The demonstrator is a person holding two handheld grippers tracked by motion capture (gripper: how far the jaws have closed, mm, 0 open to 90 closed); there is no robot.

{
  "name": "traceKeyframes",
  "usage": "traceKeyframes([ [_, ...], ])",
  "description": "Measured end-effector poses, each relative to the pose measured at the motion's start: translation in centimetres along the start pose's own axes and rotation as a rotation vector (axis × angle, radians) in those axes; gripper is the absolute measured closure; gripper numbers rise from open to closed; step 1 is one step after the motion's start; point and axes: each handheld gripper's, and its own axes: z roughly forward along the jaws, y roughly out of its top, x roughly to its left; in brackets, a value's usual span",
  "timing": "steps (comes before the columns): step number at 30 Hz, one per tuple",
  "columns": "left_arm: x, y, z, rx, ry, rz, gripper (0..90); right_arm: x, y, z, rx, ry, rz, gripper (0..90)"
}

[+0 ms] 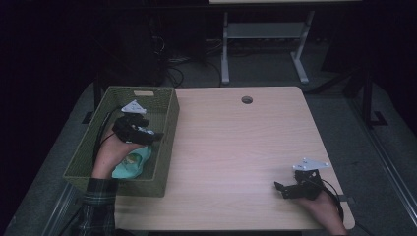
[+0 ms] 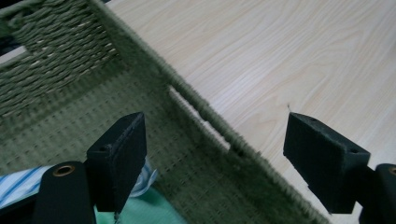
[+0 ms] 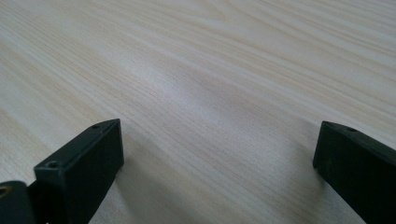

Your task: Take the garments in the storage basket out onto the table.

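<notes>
A green woven basket (image 1: pixel 167 123) stands on the left part of the wooden table (image 1: pixel 236 147). Inside it lies mint-green cloth (image 1: pixel 132 164) with a blue-and-white striped piece (image 2: pixel 18 184) beside it. My left gripper (image 1: pixel 153 136) hovers over the basket's right side, open, with nothing between its jaws; in the left gripper view (image 2: pixel 215 158) the jaws straddle the basket's right wall (image 2: pixel 219 140). My right gripper (image 1: pixel 280 188) rests low over the table's near right corner, open and empty, and the right gripper view has it (image 3: pixel 217 163) above bare wood.
A round cable hole (image 1: pixel 247 100) sits near the table's far edge. Beyond the table stand a white desk frame (image 1: pixel 226 54) and cables on a dark floor. The wide middle of the table is bare wood.
</notes>
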Motion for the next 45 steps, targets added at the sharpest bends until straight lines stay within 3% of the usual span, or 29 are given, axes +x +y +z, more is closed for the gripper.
traceKeyframes([
  [8, 1.3, -1.0, -0.7, 0.010, 0.037, -0.034, 23.7, 0.0, 0.0, 0.0, 0.000, 0.000, 0.000, 1.2],
  [17, 2.5, -2.2, -0.5, 0.063, 0.065, -0.060, 25.2, 0.0, 0.0, 0.0, 0.000, 0.000, 0.000, 1.2],
  [30, 3.6, -4.1, 1.8, 0.155, 0.067, -0.104, 25.2, 0.0, 0.0, 0.0, 0.000, 0.000, 0.000, 1.2],
  [45, 3.8, -5.4, 4.6, 0.244, 0.062, -0.120, 20.6, 0.0, 0.0, 0.0, 0.000, 0.000, 0.000, 1.2],
])
